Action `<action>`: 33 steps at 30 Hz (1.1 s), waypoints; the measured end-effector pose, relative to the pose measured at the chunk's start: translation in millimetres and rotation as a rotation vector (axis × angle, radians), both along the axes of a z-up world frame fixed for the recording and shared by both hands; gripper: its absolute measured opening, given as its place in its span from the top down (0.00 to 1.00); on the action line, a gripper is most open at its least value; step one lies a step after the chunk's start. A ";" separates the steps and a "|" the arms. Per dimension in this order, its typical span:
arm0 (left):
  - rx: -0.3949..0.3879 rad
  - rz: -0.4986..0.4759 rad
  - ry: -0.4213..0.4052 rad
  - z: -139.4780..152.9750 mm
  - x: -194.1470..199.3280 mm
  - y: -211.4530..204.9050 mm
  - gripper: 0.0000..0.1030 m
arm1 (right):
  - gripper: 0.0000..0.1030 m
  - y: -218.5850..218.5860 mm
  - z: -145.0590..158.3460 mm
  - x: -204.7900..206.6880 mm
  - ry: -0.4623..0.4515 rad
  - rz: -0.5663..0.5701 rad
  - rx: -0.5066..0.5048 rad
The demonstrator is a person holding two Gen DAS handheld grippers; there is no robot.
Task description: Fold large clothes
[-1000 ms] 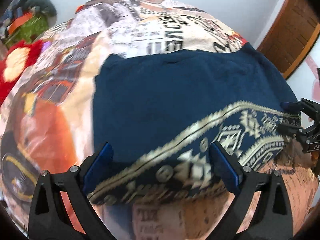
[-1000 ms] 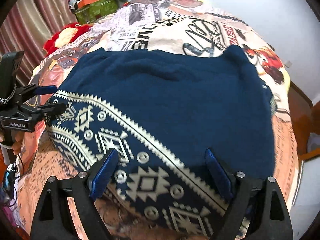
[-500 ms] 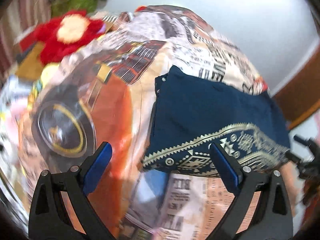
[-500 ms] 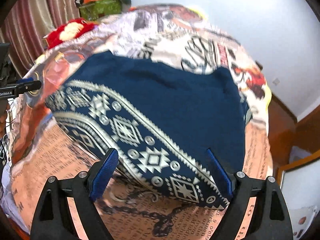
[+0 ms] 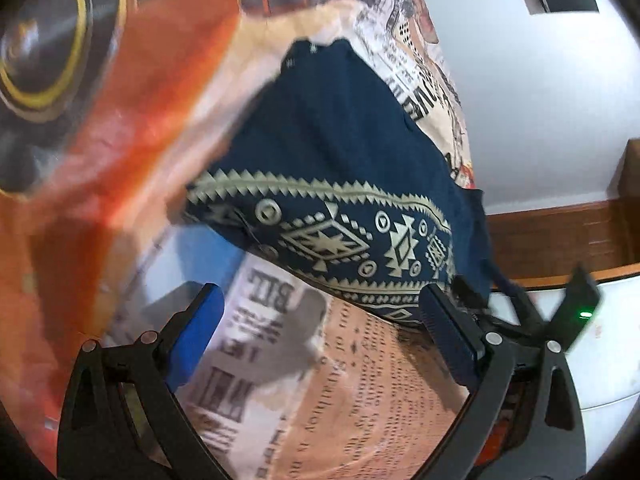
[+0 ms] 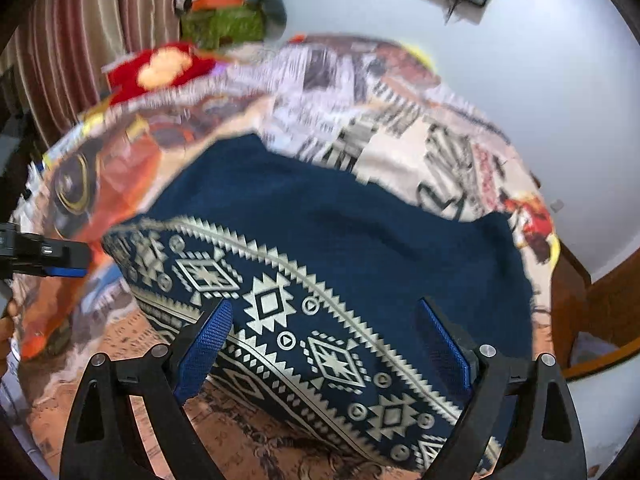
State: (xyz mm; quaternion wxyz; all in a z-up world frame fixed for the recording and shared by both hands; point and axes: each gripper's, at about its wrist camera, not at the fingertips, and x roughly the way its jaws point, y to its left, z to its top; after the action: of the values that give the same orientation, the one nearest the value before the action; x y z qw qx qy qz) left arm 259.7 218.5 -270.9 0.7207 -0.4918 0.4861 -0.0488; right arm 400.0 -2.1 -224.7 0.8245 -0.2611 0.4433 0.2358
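A navy garment (image 6: 340,232) with a cream geometric border lies folded flat on the printed bedspread (image 6: 400,132); it also shows in the left wrist view (image 5: 340,168). My left gripper (image 5: 324,332) is open and empty, above the bedspread just in front of the garment's patterned edge. My right gripper (image 6: 324,344) is open and empty, above the patterned border. The left gripper shows at the left edge of the right wrist view (image 6: 64,260). The right gripper shows at the lower right of the left wrist view (image 5: 520,312).
A red plush toy (image 6: 160,68) and a green item (image 6: 228,24) sit at the bed's far end by striped curtains (image 6: 80,40). A white wall (image 6: 560,80) and wooden furniture (image 5: 560,236) stand on the right.
Both grippers have pulled back from the garment, open and empty. The left one has swung and tilted toward the garment's left end. The garment lies as before.
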 end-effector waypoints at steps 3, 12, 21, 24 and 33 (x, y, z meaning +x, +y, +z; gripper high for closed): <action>-0.099 -0.011 -0.006 -11.4 5.4 -4.2 0.04 | 0.11 2.0 -22.0 6.2 0.054 -0.006 -0.032; -0.218 -0.011 -0.060 -28.3 43.9 -4.2 0.04 | 0.03 -2.7 -40.5 24.5 0.213 -0.024 0.043; -0.187 0.045 -0.075 -37.6 91.7 -1.8 0.26 | 0.00 0.6 -43.7 26.2 0.222 -0.003 0.047; -0.083 0.052 -0.064 -32.4 100.8 -4.7 0.48 | 0.00 -1.2 -43.2 26.8 0.227 -0.003 0.057; 0.449 0.009 -0.170 43.9 103.6 -25.9 0.90 | 0.01 -3.2 -24.0 32.5 0.244 -0.029 0.122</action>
State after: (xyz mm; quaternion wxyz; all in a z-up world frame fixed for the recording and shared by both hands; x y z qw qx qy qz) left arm 363.3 192.6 -227.0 0.8506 -0.3155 0.4200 0.0226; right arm 432.4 -5.2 -248.7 0.7819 -0.1736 0.5290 0.2804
